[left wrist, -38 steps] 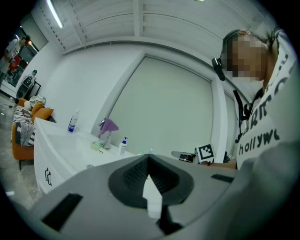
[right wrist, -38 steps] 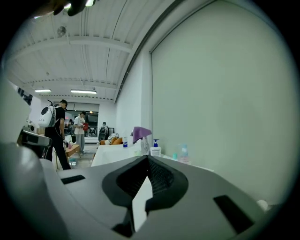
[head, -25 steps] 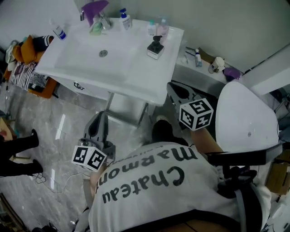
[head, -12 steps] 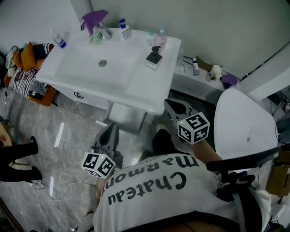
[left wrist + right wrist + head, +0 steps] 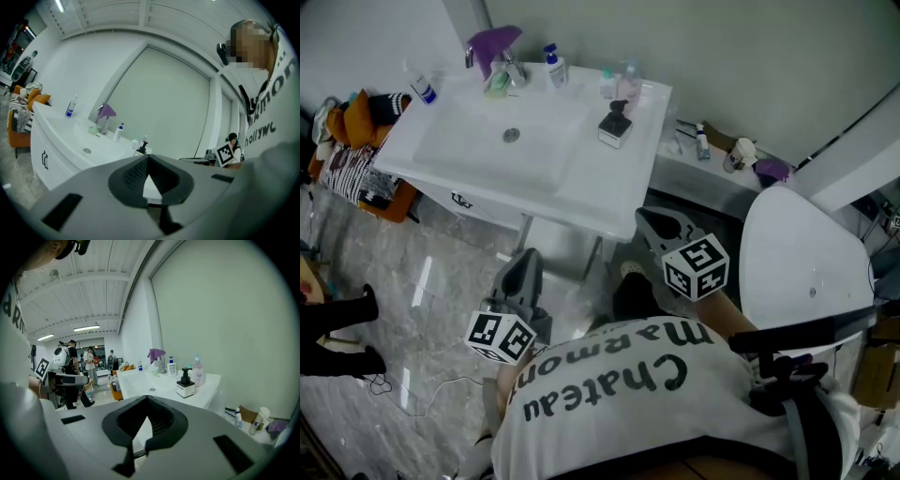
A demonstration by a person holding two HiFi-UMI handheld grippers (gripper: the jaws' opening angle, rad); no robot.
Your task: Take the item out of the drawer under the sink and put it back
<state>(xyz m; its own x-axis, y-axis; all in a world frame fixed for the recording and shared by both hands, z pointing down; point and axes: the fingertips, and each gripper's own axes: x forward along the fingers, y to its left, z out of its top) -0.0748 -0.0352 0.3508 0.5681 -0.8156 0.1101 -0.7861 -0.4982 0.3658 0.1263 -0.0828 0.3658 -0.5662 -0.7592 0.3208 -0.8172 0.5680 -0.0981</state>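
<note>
The white sink [image 5: 469, 141] stands at the upper left of the head view. The drawer [image 5: 487, 203] under its front edge is closed, with a dark handle [image 5: 461, 200]; whatever lies inside is hidden. My left gripper [image 5: 525, 267] hangs shut and empty below the sink front, apart from the drawer. In the left gripper view its jaws [image 5: 148, 158] meet at the tips, and the drawer handle [image 5: 44, 160] shows at the left. My right gripper [image 5: 659, 225] is shut and empty near the sink's right corner; its own view shows the jaws [image 5: 147, 400] touching.
On the sink stand a black-and-white soap pump [image 5: 616, 122], bottles [image 5: 555, 42] and a purple-covered tap [image 5: 494, 42]. A low shelf [image 5: 712, 159] with small bottles runs to the right. A white rounded lid [image 5: 806, 253] is at right, an orange seat with clothes [image 5: 356, 141] at left.
My left gripper has drifted a little to the right below the sink front. The right gripper has stayed about where it was. Both remain shut.
</note>
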